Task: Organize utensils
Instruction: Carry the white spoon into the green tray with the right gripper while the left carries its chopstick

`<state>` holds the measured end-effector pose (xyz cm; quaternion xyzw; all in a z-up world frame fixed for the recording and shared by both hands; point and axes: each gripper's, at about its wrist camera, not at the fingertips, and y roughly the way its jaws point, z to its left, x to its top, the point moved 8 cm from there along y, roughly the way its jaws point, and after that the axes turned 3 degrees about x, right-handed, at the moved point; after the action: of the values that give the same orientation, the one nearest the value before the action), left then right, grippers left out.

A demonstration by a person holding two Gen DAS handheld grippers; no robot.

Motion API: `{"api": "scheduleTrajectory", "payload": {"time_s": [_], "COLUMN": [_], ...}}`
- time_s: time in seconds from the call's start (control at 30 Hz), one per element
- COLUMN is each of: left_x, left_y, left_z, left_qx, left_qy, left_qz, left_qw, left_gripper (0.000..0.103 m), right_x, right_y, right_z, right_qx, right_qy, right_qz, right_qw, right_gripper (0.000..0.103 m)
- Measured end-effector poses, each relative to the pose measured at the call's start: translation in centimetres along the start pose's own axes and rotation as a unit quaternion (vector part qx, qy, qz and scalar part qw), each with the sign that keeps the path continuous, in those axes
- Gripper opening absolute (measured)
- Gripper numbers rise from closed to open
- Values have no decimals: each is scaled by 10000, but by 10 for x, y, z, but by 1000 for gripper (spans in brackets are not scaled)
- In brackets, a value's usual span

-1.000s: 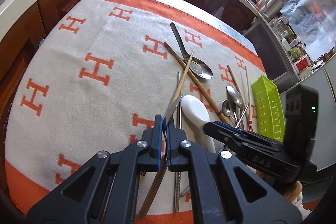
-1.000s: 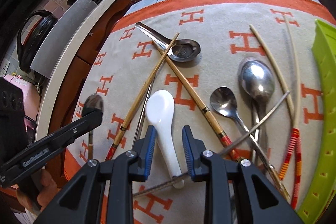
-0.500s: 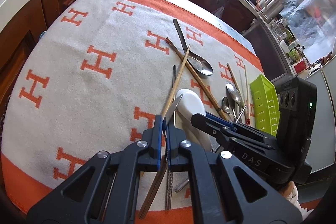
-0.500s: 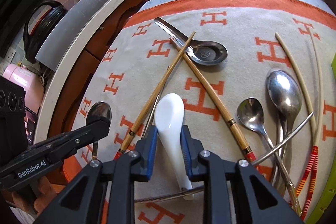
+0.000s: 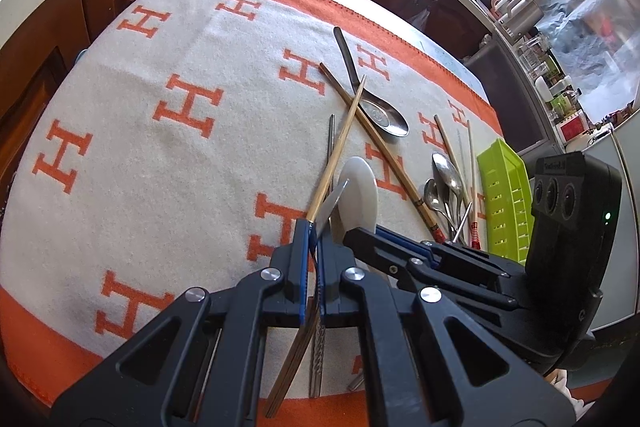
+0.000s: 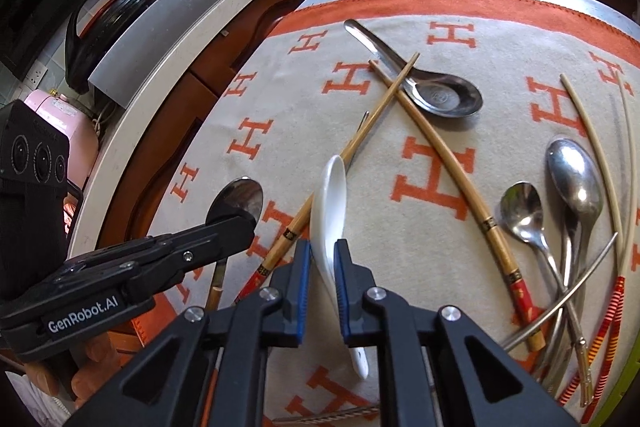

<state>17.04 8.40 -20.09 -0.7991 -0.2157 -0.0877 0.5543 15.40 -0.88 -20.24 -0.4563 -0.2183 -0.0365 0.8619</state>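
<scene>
1. White ceramic spoon sits pinched between the fingers of my right gripper, tipped on edge, bowl pointing away from me, handle trailing back under the jaws.
2. My left gripper is clamped on a metal spoon just left of the white one.
3. The green tray lies well right of the white spoon, long axis running away from me; my right hand is nearer. What it holds, I cannot tell.
4. Chopsticks and spoons lie scattered between spoon and tray.
</scene>
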Motion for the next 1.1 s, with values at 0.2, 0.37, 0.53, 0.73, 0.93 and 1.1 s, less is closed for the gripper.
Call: {"api": "scheduleTrajectory", "payload": {"time_s": [0.2, 0.37, 0.53, 0.73, 0.93, 1.1], "left_x": [1, 1, 0, -2, -7, -15], "left_y": [-9, -22, -35, -51, -61, -55], "left_z": [-2, -10, -22, -51, -106, -173], "left_qx": [12, -20, -72, -164, -365, -630], "left_qy": [-1, 29, 74, 281, 688, 1132], "left_qz": [-71, -160, -226, -260, -190, 2], "left_qw": [10000, 9999, 9997, 9991, 9968, 9916], "left_gripper": [2, 2, 2, 2, 2, 2], "right_x": [3, 9, 16, 16, 5, -10], "right_y": [-13, -35, -65, -107, -151, -188], "right_z": [6, 7, 5, 1, -20, -61], "right_qx": [-109, -48, 54, 135, 74, -216], "right_qy": [-130, -68, 20, 75, 238, 481], "right_qz": [-272, -614, -1061, -1444, -1732, -1929], "right_qw": [9995, 9981, 9943, 9894, 9846, 9798], "right_gripper": [5, 4, 4, 4, 4, 5]}}
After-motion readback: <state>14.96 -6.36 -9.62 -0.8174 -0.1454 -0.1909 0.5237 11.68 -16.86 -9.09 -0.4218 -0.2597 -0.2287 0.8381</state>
